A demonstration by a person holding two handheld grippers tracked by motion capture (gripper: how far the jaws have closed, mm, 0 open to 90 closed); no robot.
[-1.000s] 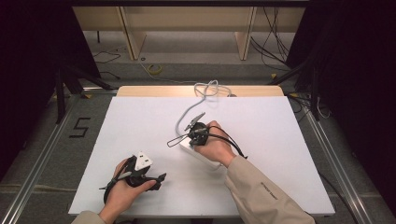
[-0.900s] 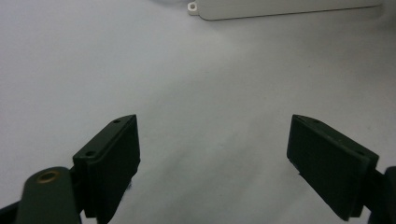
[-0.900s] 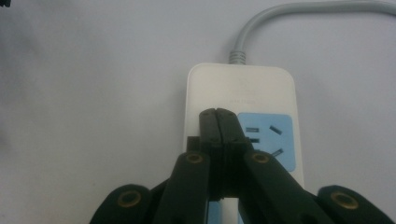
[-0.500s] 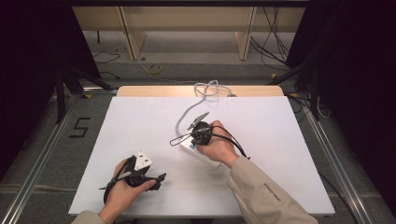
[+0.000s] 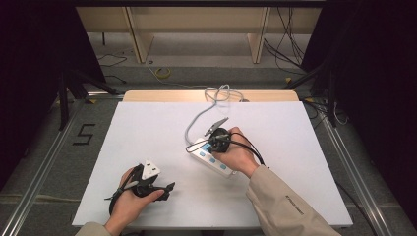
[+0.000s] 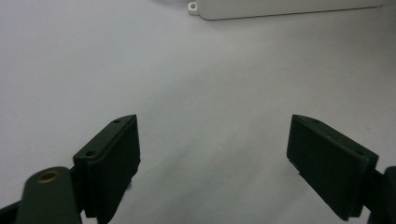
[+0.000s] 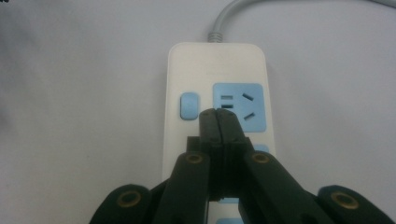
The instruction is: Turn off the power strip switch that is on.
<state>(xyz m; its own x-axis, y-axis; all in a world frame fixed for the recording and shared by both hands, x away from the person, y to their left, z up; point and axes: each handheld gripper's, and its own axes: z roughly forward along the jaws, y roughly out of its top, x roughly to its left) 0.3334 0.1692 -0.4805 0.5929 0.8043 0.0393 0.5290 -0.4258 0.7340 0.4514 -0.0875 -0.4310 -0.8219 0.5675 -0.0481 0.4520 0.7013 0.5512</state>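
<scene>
The power strip (image 5: pixel 210 158) lies near the middle of the table (image 5: pixel 147 128), a little to the right, and it is turned diagonally, with its near end pointing to the right. It is a white plastic block with rounded corners, and it has light blue sockets and a small light blue button (image 7: pixel 189 106) beside the far socket (image 7: pixel 239 107). Its grey cable (image 5: pixel 196 120) leaves the far end, curves toward the far edge of the table and makes a loop there.

Around the strip the table is a smooth white sheet. You have wide free room on the left side and toward the far left corner. On the right there is also free surface up to the edge.

Your right gripper (image 7: pixel 218 116) is above the strip with both jaws pressed together and nothing between them. The joined tips are over the border between the button and the far socket; whether they touch the plastic I cannot tell. Your right hand (image 5: pixel 238 156) holds it from the near right, and the beige sleeve (image 5: pixel 282 206) comes in diagonally.

Your left gripper (image 6: pixel 215 154) rests low near the near left edge, well apart from the strip. Its jaws are wide apart and empty, and they point toward the side of the strip.
</scene>
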